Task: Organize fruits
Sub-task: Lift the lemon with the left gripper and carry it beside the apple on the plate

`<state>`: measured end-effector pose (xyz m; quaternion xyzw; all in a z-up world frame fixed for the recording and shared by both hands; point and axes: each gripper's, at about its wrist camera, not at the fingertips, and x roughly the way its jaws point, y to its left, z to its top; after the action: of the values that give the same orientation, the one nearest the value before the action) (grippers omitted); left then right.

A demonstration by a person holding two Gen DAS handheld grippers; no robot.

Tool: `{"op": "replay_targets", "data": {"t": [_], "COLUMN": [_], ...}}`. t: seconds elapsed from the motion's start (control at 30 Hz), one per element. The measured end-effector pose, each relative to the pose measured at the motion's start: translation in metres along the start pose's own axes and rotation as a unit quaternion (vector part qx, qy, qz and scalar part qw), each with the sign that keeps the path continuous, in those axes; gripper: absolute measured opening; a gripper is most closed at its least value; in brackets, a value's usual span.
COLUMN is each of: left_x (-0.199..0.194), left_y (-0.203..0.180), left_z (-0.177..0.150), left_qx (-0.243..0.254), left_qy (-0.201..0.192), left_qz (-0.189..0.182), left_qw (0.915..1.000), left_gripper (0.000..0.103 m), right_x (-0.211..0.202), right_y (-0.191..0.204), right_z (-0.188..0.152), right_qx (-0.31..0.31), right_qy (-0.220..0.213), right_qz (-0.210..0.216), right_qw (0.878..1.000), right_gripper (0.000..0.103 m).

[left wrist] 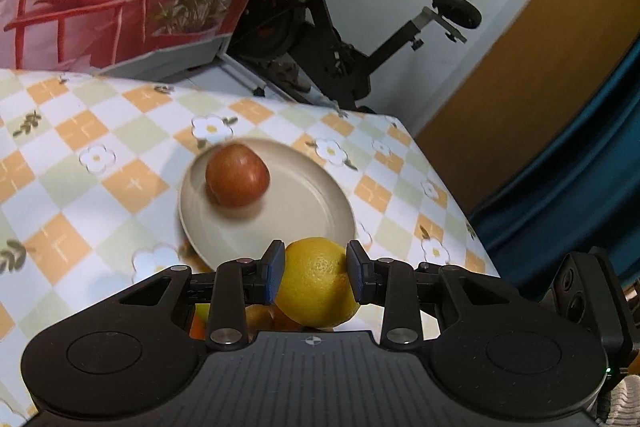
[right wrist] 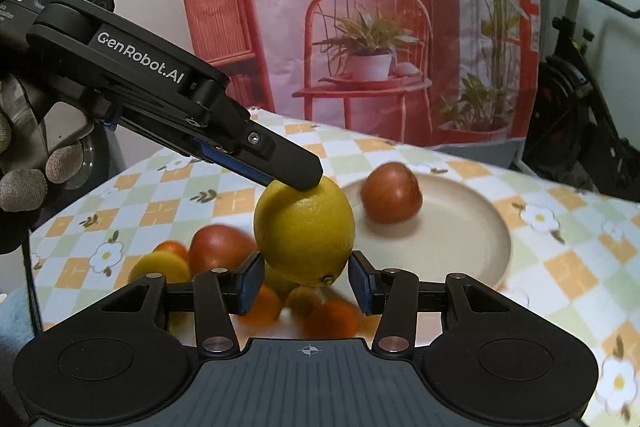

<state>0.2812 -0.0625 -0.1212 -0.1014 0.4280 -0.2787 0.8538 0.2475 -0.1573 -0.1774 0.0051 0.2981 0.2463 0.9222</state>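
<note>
the right wrist view alone shows the fruit pile (right wrist: pixel 240 279) on the checked tablecloth (right wrist: pixel 560 267), just left of the plate (right wrist: pixel 460 227); the left wrist view hides most of it behind the gripper body. the left gripper (left wrist: pixel 316 273) has both pads clamped on the lemon (left wrist: pixel 318 281), held above the cloth just short of the plate's near rim. an apple (left wrist: pixel 237 174) lies on the plate's far left part. the left gripper slants down from upper left, gloved hand (right wrist: pixel 28 163) behind. the right gripper (right wrist: pixel 306 287) hangs parted, empty, below the lemon.
</note>
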Motion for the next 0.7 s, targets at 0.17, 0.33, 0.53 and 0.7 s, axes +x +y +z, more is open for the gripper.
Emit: {"op": "replay_targets", "data": {"t": [0.17, 0.33, 0.53, 0.7], "left_x": [0.015, 0.034, 0.053, 0.064], "left_y": [0.011, 0.025, 0.043, 0.056], "left_z": [0.015, 0.024, 0.029, 0.033], "left_qx": [-0.005, -0.01, -0.021, -0.035], "left_qy": [0.003, 0.017, 0.034, 0.036], "left_qz": [0.013, 0.026, 0.039, 0.049], "left_qw": [0.9999, 0.9995, 0.9984, 0.9975], "left_gripper": [0.036, 0.036, 0.036, 0.036], "right_x": [0.024, 0.051, 0.084, 0.105], "right_y": [-0.012, -0.023, -0.033, -0.036], "right_z": [0.014, 0.018, 0.019, 0.018], "right_qx": [0.001, 0.002, 0.01, 0.019], "right_qy": [0.012, 0.033, 0.065, 0.077], "right_qz": [0.005, 0.009, 0.016, 0.019], "right_qw": [1.0, 0.999, 0.998, 0.997], "right_gripper": [0.043, 0.043, 0.043, 0.043]}}
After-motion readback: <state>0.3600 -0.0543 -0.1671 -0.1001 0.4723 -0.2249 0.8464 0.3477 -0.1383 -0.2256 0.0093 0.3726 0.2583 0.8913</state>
